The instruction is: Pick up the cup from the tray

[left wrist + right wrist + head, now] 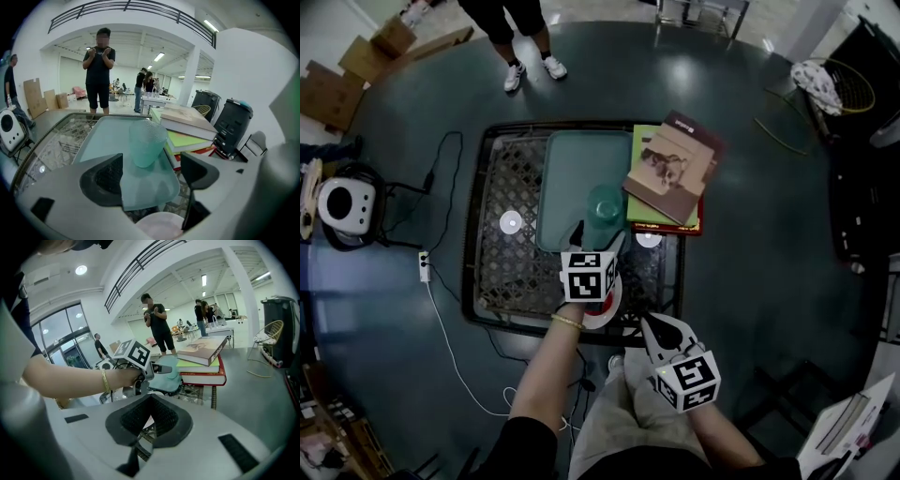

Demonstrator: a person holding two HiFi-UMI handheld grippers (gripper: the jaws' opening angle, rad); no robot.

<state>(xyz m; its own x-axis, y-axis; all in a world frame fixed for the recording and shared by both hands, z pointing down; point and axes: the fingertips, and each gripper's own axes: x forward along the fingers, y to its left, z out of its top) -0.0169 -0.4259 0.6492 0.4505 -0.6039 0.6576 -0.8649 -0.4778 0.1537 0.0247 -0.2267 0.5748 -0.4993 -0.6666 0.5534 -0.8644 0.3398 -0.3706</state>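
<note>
Teal translucent plastic cup (604,203) stands upright on the pale green rectangular tray (562,169), in its near right part, close to the stack of books (670,178) topped by a tan hardcover. The tray lies on a glass-topped table with a dark metal lattice frame (487,253). The left gripper (598,239) reaches over the tray's near edge with its jaws wide apart. The cup sits just ahead of the tips, in line with the gap, and neither pad touches it. The right gripper (656,328) is held back off the table's near side, above the person's lap, jaws pressed together on nothing.
</note>
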